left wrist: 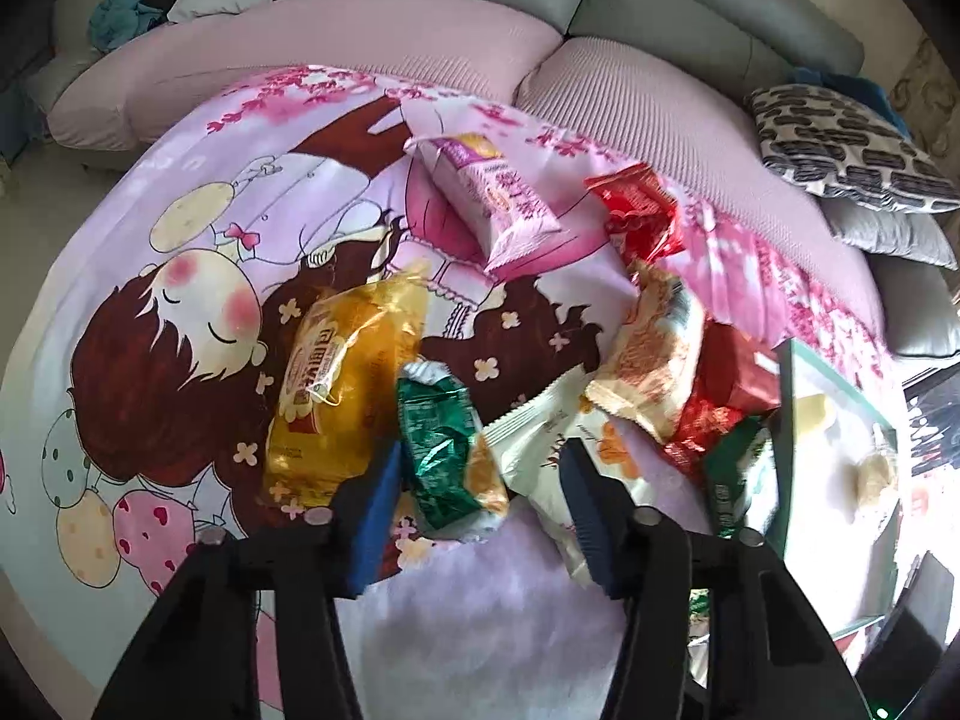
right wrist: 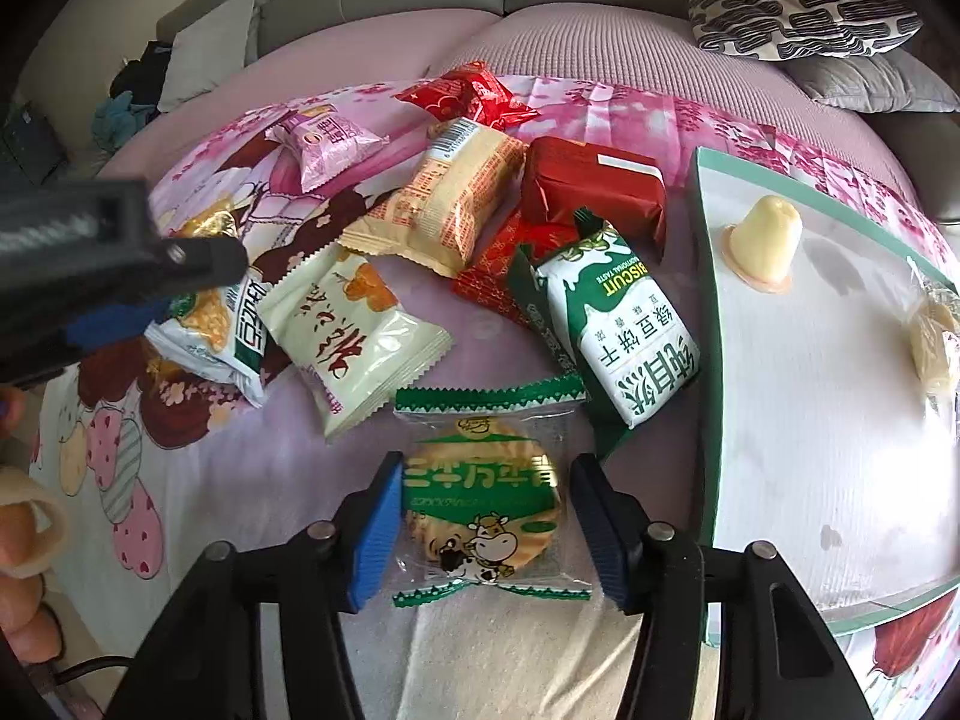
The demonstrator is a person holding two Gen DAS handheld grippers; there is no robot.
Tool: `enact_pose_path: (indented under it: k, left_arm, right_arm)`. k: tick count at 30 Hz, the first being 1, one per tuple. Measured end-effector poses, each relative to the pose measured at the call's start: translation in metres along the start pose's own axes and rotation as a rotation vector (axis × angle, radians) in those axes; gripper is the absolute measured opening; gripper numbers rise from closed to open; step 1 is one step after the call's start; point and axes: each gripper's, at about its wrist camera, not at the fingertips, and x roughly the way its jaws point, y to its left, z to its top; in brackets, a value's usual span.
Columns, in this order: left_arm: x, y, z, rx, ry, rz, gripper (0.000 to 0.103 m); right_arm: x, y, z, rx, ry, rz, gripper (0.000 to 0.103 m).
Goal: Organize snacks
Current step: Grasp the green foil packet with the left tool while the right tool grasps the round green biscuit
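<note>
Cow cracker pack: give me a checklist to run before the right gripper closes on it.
1. Right gripper open: ok, jaws spread.
2. Cow cracker pack between the fingers: ok, roughly centered in the right wrist view.
3. Fingers touching the pack: cannot tell.
4. Neighbors out of the grip: ok, the biscuit pack and white pack lie beyond the fingertips.
5. Tray has room: ok, only a jelly cup and one wrapped snack on it.
6. Left gripper out of the way: ok, open over the green-and-white bag.
</note>
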Motion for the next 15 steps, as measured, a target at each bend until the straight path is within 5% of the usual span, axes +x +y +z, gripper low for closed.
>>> enact_pose_path:
  k: [3, 15]
  left_arm:
    - [0.009, -0.001, -0.001, -0.001, 0.019, 0.016, 0.040]
    - [0.043, 0.005, -0.001, -0.046, 0.072, 0.042, 0.035]
  right_arm:
    - [0.000, 0.000, -0.001, -0.003, 0.002, -0.003, 0.056]
    - [0.004, 0.001, -0.001, -0.020, 0.008, -0.018, 0.053]
